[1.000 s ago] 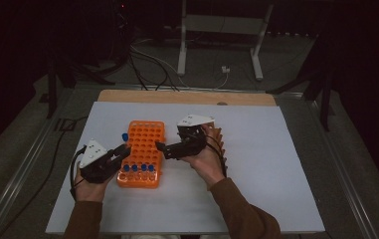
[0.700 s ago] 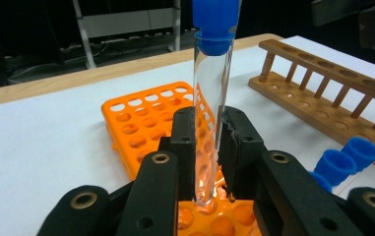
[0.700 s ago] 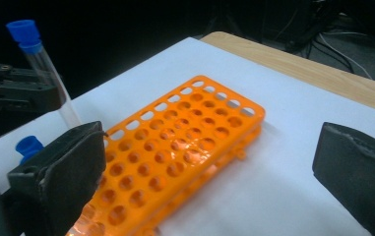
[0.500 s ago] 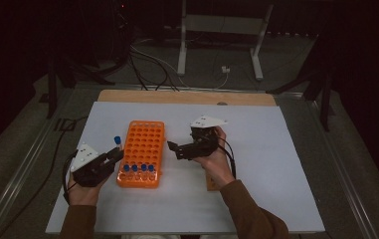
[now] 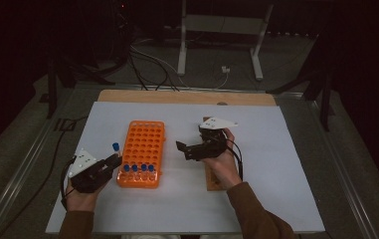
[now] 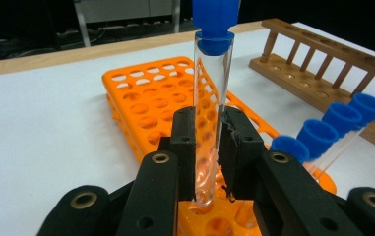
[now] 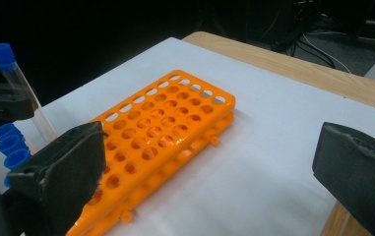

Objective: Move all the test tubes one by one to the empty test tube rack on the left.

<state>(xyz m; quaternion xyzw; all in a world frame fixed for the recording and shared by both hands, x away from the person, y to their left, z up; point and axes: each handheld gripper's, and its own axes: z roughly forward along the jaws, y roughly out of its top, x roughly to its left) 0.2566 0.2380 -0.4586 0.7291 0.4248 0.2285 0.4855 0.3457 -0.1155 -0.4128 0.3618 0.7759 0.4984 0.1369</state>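
A white sheet covers the tabletop (image 5: pixel 286 149), bearing the orange tube rack (image 5: pixel 144 144) between the left gripper (image 5: pixel 108 164) and right gripper (image 5: pixel 189 149), and a wooden rack (image 5: pixel 213 180) under the right gripper.

We see a dark room. A white sheet (image 5: pixel 286 149) covers the surface, and a light brown wooden edge (image 5: pixel 187 96) shows at its far side. Behind it the grey floor (image 5: pixel 286 59) has black and white cables (image 5: pixel 152 64) and a white metal stand (image 5: pixel 219 30).
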